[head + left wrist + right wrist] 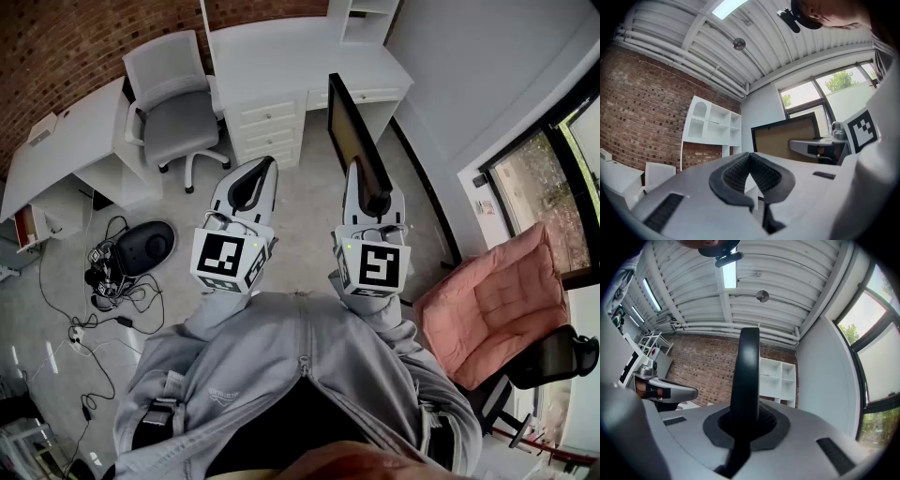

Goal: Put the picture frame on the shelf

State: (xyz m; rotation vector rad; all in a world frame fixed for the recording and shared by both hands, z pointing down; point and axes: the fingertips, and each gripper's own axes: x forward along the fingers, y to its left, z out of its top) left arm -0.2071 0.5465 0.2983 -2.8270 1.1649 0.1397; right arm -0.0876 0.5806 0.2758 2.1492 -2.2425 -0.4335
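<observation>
Black-rimmed, thin, brown-backed, the picture frame (354,141) stood on edge, clamped in your right gripper (375,199). Your left gripper (265,169) was closed on nothing. Bare floor (302,192) lay ahead, then the white desk (281,56) and shelf (370,19).

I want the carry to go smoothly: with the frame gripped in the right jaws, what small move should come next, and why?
Probably step toward the white cubby shelf, keeping the black-edged picture frame upright. The right gripper has its jaws shut on the frame's edge, and the shelf stands well ahead against the brick wall, seemingly out of reach.
</observation>
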